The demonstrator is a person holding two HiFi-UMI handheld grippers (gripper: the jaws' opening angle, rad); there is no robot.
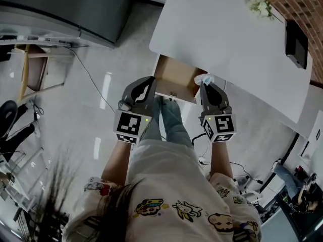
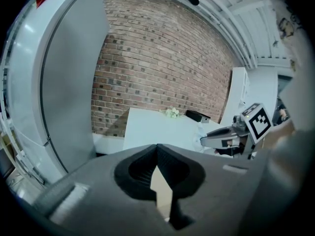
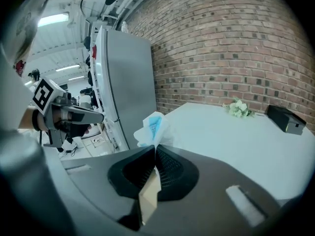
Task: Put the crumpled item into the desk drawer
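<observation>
Desk: It is big and white and stands by a brick wall. Some little flowers and a black box sit at its far side.

Drawer: It is pulled out from the front of the desk. The inside is brown, and the part I can see has nothing in it.

Left gripper: Its two jaws are pressed together at the tips with nothing between them. It hangs just beside the left front corner of the drawer.

Right gripper: Its jaws are squeezed on the crumpled thing. It is up by the right side of the drawer, near the edge of the desk.

Crumpled item: It is white with a bit of blue, all scrunched up. It pokes out past the tips of the right jaws. It is not in the drawer yet.

How it will feel: I think it is very light and soft, like tissue. It squashes easily and should not break. It might cling to the jaws for a bit when they let go.

Where to hold it: Any puffy fold will do. The pinch at its bottom end looks good enough.
</observation>
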